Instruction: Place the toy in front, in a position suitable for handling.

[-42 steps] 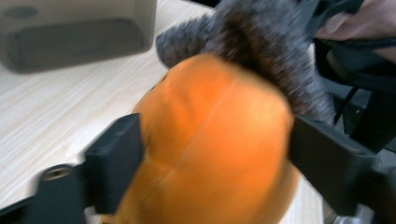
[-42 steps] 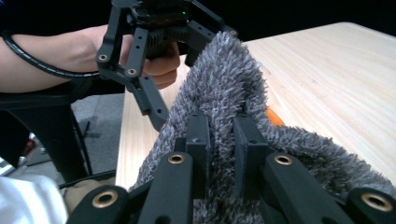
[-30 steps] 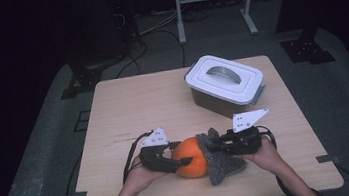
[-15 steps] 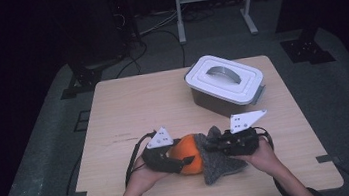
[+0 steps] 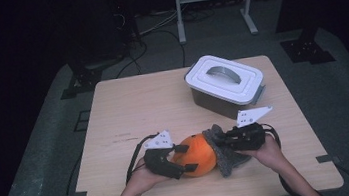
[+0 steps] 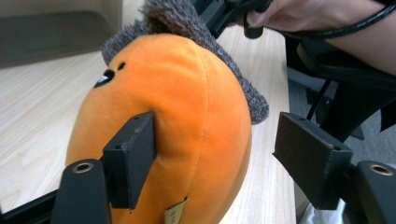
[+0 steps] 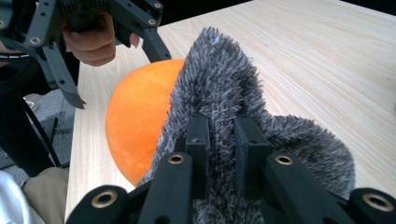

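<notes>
Pinching grey fur (image 7: 243, 93) of the orange plush toy (image 5: 198, 154) with right gripper (image 5: 224, 141); left gripper (image 6: 219, 168) fingers spreading around the body, not yet closing.

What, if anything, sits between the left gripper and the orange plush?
Nothing visible. The left gripper is open around the orange plush: one jaw lies against its side, the other stands apart. The right gripper is shut on the grey furry part.

Table (image 5: 128, 108): light wood, rectangular
Far right: lidded grey box (image 5: 224, 84)
Near edge: orange plush toy (image 5: 198, 154)
</notes>
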`<move>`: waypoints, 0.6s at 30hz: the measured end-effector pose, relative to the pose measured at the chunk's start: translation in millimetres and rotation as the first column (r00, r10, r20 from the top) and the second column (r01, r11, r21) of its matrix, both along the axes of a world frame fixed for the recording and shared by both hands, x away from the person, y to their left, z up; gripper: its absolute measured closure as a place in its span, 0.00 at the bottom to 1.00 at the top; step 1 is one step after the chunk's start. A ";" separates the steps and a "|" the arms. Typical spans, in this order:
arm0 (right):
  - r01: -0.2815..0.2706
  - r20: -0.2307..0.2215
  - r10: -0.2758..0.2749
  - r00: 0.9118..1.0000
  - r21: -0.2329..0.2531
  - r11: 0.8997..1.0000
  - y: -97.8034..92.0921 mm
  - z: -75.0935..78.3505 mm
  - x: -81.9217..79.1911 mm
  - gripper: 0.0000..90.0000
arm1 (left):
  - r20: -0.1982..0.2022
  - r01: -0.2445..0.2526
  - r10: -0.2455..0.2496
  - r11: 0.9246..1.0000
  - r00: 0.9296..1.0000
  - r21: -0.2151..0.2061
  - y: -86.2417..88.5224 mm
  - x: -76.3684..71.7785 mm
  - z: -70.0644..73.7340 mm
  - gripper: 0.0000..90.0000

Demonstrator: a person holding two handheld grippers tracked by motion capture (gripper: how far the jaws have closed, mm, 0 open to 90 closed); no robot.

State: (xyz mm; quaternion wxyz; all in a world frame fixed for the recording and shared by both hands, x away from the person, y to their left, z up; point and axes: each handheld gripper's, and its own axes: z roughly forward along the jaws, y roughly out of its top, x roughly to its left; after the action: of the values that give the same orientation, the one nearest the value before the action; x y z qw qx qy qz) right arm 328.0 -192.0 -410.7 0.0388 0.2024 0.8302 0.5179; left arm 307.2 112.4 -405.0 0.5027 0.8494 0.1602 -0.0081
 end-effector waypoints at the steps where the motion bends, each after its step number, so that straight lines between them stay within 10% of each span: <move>1: 0.001 0.001 -0.001 1.000 0.001 1.000 -0.2 -0.1 0.0 0.86 | 0.003 -0.020 0.020 1.000 1.000 -0.006 1.2 1.1 -0.2 0.35; 10: -0.040 0.021 0.038 0.999 0.069 0.997 -0.4 16.9 -6.4 0.87 | 0.025 -0.073 0.073 0.997 0.997 0.000 -5.5 -0.9 -4.9 0.45; 18: -0.072 -0.001 0.072 0.997 0.024 0.997 3.9 10.4 -7.8 0.87 | 0.060 -0.091 0.091 0.996 0.994 -0.006 -1.3 0.6 -0.6 0.33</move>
State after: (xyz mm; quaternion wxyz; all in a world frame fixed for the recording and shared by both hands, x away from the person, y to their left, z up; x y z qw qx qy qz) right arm 320.2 -188.1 -400.3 0.0172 0.1734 0.8307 0.5287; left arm 307.8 111.1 -405.6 0.5087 0.8402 0.1836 0.0404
